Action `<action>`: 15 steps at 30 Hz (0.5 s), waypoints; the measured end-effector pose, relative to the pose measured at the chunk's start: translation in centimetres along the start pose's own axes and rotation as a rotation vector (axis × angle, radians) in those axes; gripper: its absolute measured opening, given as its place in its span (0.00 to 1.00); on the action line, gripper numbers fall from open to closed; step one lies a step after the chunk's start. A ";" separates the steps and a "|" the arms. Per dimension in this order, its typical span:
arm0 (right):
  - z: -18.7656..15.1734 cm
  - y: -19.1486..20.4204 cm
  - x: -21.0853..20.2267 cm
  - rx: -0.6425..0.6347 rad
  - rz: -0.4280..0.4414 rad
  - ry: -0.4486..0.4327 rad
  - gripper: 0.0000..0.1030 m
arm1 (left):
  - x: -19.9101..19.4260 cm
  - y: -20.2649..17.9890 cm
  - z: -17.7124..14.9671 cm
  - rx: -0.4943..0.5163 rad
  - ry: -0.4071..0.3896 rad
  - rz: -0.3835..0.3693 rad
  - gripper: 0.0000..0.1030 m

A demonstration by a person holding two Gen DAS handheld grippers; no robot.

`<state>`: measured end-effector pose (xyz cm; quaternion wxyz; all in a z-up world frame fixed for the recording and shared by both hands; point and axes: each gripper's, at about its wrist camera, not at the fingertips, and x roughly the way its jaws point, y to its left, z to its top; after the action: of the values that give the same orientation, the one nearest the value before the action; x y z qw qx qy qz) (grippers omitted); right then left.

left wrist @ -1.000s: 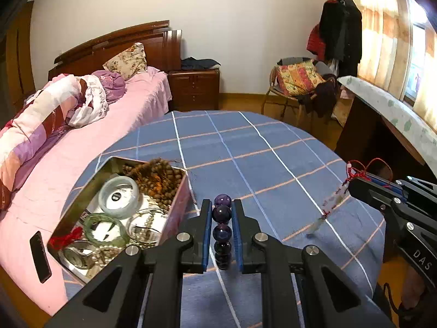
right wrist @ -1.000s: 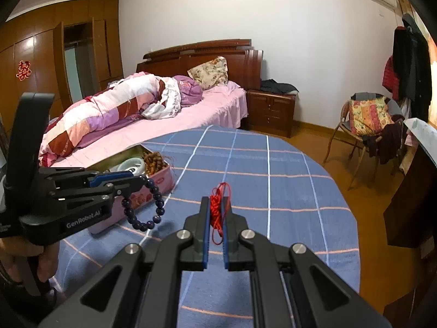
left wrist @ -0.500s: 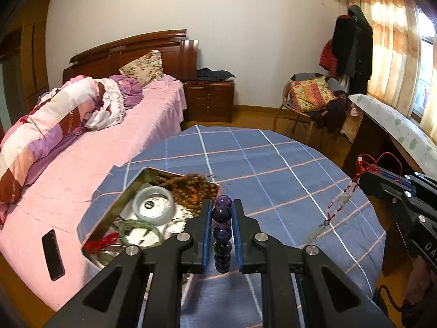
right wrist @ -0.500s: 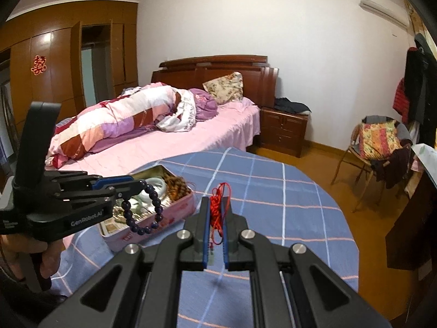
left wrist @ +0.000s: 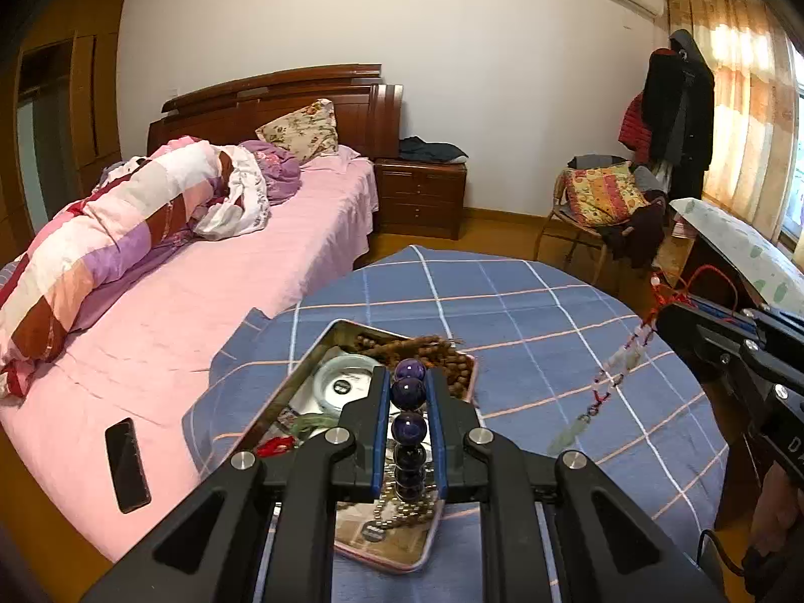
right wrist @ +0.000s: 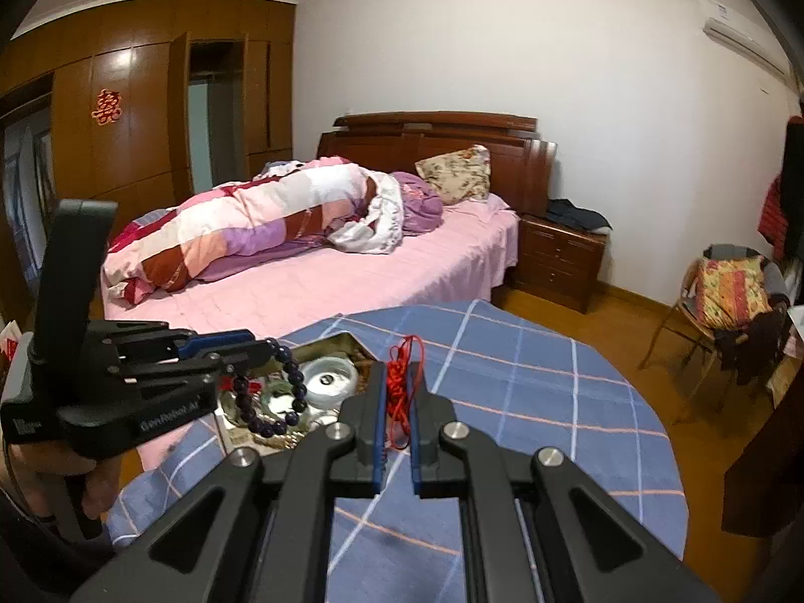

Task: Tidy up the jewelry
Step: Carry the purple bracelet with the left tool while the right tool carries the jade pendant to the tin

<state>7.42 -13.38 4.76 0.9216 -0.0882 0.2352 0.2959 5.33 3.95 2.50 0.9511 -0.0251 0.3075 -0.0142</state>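
L tool (left wrist: 408, 382) clamps dark purple bead bracelet (left wrist: 408, 422) over tin (left wrist: 301, 382); R tool (right wrist: 397, 382) pinches red-cord pendant (right wrist: 399, 392).

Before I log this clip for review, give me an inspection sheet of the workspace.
Surface: round table under blue plaid cloth.
Job's things: open metal tin holding a brown wooden bead strand and pale bangle; dark purple bead bracelet; red cord pendant.
Clutter: black phone on the pink bed.
Grippers: left gripper clamps the bracelet above the tin; right gripper pinches the cord.
Cables: nothing seen.
Surroundings: nightstand, chair.
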 end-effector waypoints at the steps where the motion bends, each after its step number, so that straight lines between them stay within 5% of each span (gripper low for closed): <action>1: 0.2 0.4 0.2 -0.007 0.009 -0.002 0.09 | 0.0 0.3 0.0 -0.003 0.001 0.004 0.13; 15: 2.1 4.0 2.7 -0.083 0.080 -0.008 0.09 | 0.6 3.6 -0.3 -0.036 0.012 0.058 0.13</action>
<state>7.82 -8.14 5.13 0.9055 -0.1158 0.2225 0.3424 5.73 7.50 1.72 0.9486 -0.0334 0.3143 0.0187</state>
